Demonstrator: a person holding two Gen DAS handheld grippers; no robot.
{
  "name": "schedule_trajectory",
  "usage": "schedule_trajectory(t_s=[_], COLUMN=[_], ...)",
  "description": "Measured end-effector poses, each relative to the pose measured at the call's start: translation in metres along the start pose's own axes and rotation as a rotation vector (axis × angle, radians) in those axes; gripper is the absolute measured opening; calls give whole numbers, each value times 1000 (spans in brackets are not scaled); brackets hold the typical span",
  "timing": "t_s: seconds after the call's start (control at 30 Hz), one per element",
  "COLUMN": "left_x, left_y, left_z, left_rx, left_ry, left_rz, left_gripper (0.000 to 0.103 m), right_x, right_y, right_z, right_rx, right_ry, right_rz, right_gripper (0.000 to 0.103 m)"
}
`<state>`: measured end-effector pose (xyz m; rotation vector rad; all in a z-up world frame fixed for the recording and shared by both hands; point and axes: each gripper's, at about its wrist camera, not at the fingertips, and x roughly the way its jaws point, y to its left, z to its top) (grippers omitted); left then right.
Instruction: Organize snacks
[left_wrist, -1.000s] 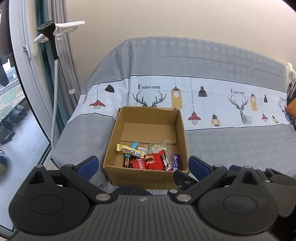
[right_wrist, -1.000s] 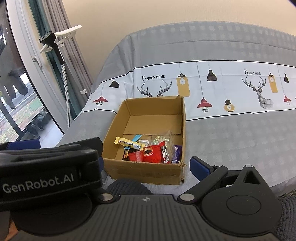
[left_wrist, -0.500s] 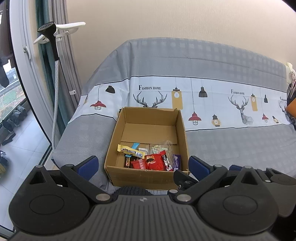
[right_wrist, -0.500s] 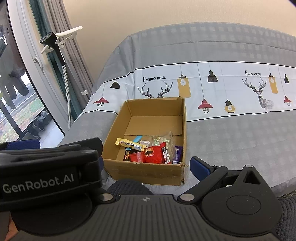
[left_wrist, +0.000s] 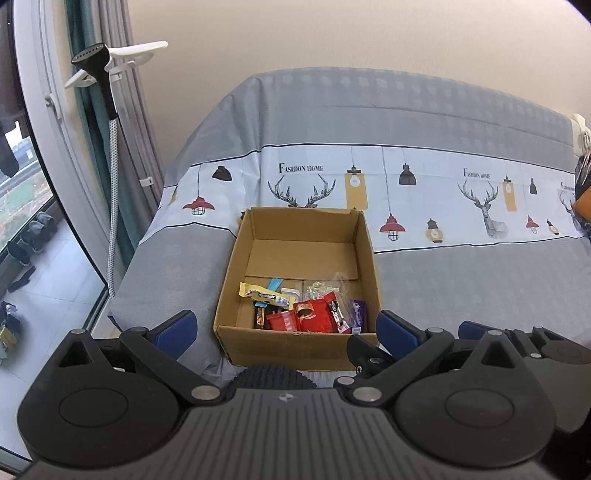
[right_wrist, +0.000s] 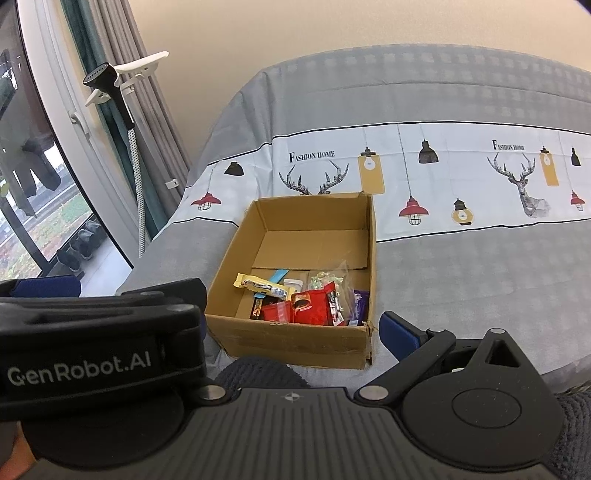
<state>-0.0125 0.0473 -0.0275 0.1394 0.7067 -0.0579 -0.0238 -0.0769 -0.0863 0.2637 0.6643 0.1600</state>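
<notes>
An open cardboard box stands on a grey covered sofa; it also shows in the right wrist view. Several snack packets lie in its near half: a yellow bar, red packets, a clear bag and a purple packet. The red packets also show in the right wrist view. My left gripper is open and empty, held back from the box's near wall. My right gripper is open and empty, beside the left one, whose body covers its left finger.
The sofa cover has a white band printed with lamps and deer. A garment steamer on a pole stands at the left by curtains and a window. Shoes lie on the floor outside the glass.
Both grippers have drifted slightly; the box sits a little higher and further right in the views. Nothing was picked up or let go.
</notes>
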Motion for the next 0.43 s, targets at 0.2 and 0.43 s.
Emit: schedule_trajectory(t_s=[0.2, 0.43], left_x=[0, 2], left_y=[-2, -2], left_z=[0, -1], left_rx=[0, 10], left_ry=[7, 19], left_rz=[19, 20], left_gripper=[103, 103], right_x=[2, 4], right_y=[-1, -1], right_z=[0, 0], right_rx=[-1, 4], right_ry=[7, 14], right_rz=[3, 1], right_gripper=[100, 100])
